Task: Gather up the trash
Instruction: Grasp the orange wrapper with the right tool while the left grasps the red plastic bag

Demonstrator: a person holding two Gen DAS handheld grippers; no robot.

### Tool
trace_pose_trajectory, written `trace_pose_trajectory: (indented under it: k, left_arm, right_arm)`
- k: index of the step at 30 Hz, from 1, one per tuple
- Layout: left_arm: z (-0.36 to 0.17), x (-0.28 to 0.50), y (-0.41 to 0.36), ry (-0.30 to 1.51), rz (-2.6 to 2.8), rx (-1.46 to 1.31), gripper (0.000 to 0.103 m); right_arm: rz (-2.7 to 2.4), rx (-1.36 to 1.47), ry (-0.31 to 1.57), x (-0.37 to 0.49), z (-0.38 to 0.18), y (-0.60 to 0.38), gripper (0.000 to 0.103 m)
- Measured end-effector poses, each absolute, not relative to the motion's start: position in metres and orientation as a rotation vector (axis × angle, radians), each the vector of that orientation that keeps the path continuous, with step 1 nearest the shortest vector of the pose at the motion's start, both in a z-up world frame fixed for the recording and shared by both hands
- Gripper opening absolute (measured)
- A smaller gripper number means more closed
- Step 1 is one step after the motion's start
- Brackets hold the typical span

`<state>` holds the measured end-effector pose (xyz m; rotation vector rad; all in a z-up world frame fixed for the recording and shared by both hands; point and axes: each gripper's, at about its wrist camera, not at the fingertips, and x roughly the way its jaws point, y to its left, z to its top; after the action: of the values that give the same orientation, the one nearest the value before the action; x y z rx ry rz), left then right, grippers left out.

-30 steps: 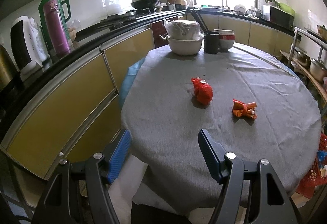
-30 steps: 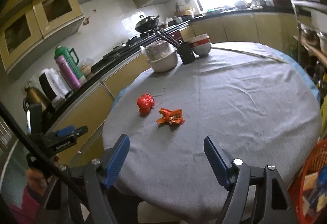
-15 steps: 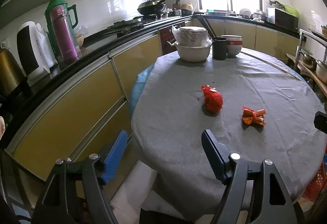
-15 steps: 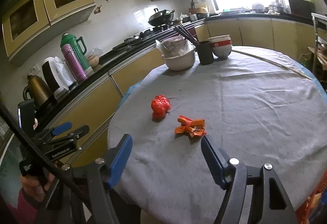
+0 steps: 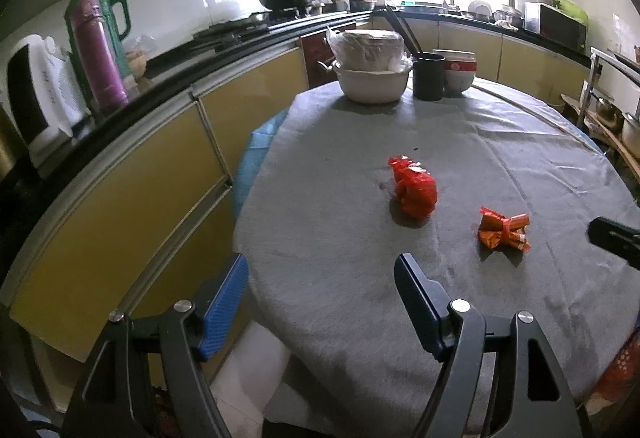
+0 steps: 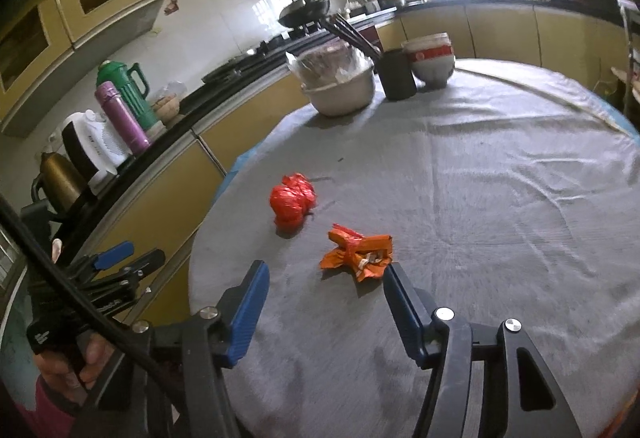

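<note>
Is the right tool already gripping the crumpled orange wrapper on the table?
No, the right tool is open, and the crumpled orange wrapper lies on the grey tablecloth just beyond its tips.

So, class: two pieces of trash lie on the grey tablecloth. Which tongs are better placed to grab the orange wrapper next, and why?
Right. The right tongs are open with the orange wrapper just ahead, almost between the tips. The left tongs sit back at the table edge, farther from it and nearer the red wrapper.
</note>
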<state>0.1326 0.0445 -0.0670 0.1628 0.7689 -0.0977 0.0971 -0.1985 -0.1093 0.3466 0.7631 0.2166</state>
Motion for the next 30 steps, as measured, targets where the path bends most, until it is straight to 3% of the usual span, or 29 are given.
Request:
trace_pose_trajectory:
  k: [15, 17, 22, 30]
  left_arm:
    - [-0.073, 0.227, 0.02, 0.907, -0.177, 0.066, 0.076]
    - [-0.075, 0.246, 0.016, 0.941, -0.191, 0.042, 0.076]
    - [-0.088, 0.285, 0.001, 1.037, -0.23, -0.024, 0.076]
    - [-0.119, 0.311, -0.029, 1.156, -0.283, -0.059, 0.076]
  right_arm:
    - [0.228, 0.385, 0.884, 0.191, -0.161, -0.217, 0.063]
    - [0.266, 0.403, 0.907, 0.201, -0.166, -0.214, 0.054]
    - [0.339, 0.375, 0.961, 0.209, -0.18, -0.201, 0.045]
    - [0.381, 0.232, 0.991, 0.19, -0.177, -0.179, 0.045]
